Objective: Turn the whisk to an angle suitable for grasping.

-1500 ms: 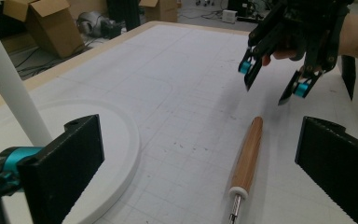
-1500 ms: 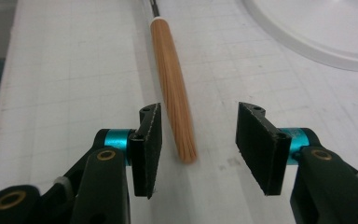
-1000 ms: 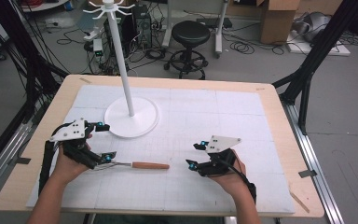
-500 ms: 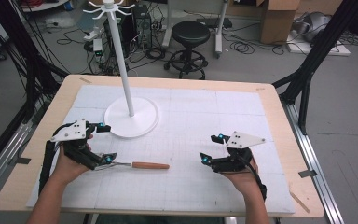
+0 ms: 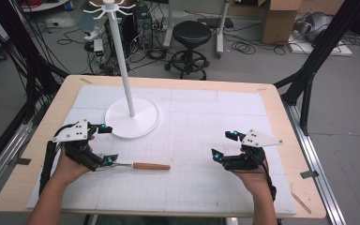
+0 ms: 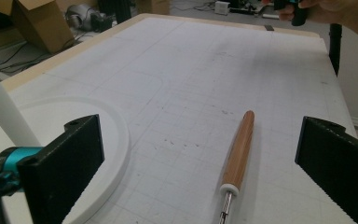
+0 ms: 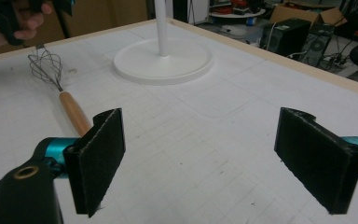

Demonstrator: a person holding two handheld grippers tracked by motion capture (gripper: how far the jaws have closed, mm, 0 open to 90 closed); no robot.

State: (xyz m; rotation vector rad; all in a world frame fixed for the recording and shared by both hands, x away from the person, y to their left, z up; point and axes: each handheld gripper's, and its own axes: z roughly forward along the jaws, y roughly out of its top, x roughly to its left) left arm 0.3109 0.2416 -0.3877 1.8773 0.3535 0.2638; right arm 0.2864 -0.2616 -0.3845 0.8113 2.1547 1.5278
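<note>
While our left gripper (image 5: 104, 144) sits at the lower left of the high view with its jaws spread wide, the whisk (image 5: 136, 165) lies flat on the white mat (image 5: 206, 117) just to the right of it — wire head toward the gripper, wooden handle pointing to the middle of the frame. In the left gripper view we see the handle (image 6: 239, 150) lying between the two black jaws near the bottom edge, touching neither of them, so nothing is gripped there. The round base of the white stand (image 5: 132, 118) lies just above the left gripper in the high view, its pole rising to the top of the frame.

Our right gripper (image 5: 224, 144) is at the lower right, well apart from the whisk. Its jaws have just been opening and now stand wide with nothing between them. In the right gripper view the whisk (image 7: 58, 84) shows at the upper left, beyond the left jaw, and the stand's base (image 7: 163, 59) at top centre — the other hand (image 7: 9, 23) is in the upper left corner.
</note>
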